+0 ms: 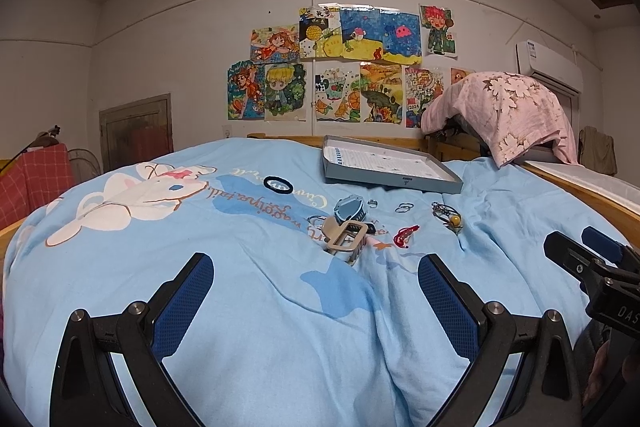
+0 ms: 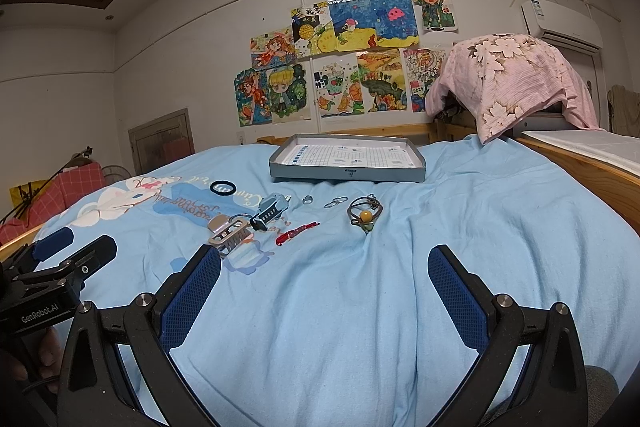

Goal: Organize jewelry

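Jewelry lies scattered on a light blue bedspread [image 1: 260, 307]: a beige hair claw [image 1: 347, 235] [image 2: 228, 231], a blue watch [image 1: 351, 207] [image 2: 269, 213], a red hair clip [image 1: 406, 235] [image 2: 297, 231], small rings [image 1: 404, 207] [image 2: 335, 202], a bracelet with a yellow bead [image 1: 450, 215] [image 2: 364, 213] and a black hair tie [image 1: 277, 184] [image 2: 223, 187]. A shallow grey box [image 1: 390, 183] [image 2: 346, 174] sits behind them. My left gripper [image 1: 316, 283] is open and empty, short of the claw. My right gripper [image 2: 325, 277] is open and empty, short of the jewelry; it shows in the left wrist view [image 1: 576, 247].
A pink floral cloth [image 2: 512, 83] covers something at the bed's far right. A wooden bed rail [image 2: 580, 163] runs along the right side. Drawings hang on the far wall [image 1: 340, 67]. A red checked cloth [image 1: 36, 175] lies off the bed's left.
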`<state>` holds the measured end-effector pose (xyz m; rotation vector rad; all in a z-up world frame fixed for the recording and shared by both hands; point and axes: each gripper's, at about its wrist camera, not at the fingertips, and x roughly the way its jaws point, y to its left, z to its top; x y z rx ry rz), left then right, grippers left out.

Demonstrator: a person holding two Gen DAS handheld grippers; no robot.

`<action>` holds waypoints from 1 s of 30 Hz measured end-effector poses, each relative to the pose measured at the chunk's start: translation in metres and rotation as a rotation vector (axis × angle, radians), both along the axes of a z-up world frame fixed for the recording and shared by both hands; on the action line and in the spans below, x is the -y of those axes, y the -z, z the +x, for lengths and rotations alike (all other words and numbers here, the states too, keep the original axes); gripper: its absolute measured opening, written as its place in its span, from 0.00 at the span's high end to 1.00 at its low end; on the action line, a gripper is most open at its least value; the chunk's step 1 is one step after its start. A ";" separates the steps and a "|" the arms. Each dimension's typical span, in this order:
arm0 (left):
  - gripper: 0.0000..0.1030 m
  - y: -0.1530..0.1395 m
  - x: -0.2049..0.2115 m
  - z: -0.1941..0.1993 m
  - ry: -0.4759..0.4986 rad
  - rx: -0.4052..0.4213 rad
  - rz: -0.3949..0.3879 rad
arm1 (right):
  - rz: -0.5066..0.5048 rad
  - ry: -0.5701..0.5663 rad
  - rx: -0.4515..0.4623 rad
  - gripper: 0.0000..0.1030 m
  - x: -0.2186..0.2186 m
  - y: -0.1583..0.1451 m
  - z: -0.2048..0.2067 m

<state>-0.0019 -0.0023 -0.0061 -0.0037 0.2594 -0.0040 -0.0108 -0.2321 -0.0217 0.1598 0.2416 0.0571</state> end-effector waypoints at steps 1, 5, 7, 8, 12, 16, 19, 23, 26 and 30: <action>0.00 0.000 0.000 0.000 0.000 0.000 0.000 | 0.000 0.000 0.000 0.01 0.000 0.000 0.000; 0.00 0.000 0.000 0.001 0.000 0.000 0.001 | 0.000 0.000 0.000 0.01 0.000 0.000 0.000; 0.00 0.000 0.000 0.001 -0.001 0.001 0.000 | 0.001 0.000 0.000 0.01 0.000 0.000 0.000; 0.00 0.000 0.000 0.001 -0.001 0.000 0.001 | 0.001 0.000 0.000 0.01 0.000 0.000 0.000; 0.00 0.000 0.000 0.001 0.000 -0.001 0.001 | 0.001 0.000 -0.001 0.01 0.001 0.000 0.000; 0.00 0.000 0.000 0.001 0.000 -0.001 0.002 | 0.001 0.000 -0.001 0.01 0.001 0.000 0.000; 0.00 0.000 0.000 0.001 0.001 -0.001 0.002 | 0.000 0.000 -0.002 0.01 0.001 0.000 0.001; 0.00 0.000 0.000 0.001 0.000 -0.002 0.004 | 0.001 0.000 -0.001 0.01 0.001 0.000 0.001; 0.00 0.000 0.000 0.000 -0.001 -0.003 0.003 | 0.001 0.000 -0.002 0.01 0.001 0.000 0.001; 0.00 0.006 -0.008 0.005 -0.022 -0.002 -0.006 | 0.015 0.001 -0.012 0.01 0.003 0.000 0.002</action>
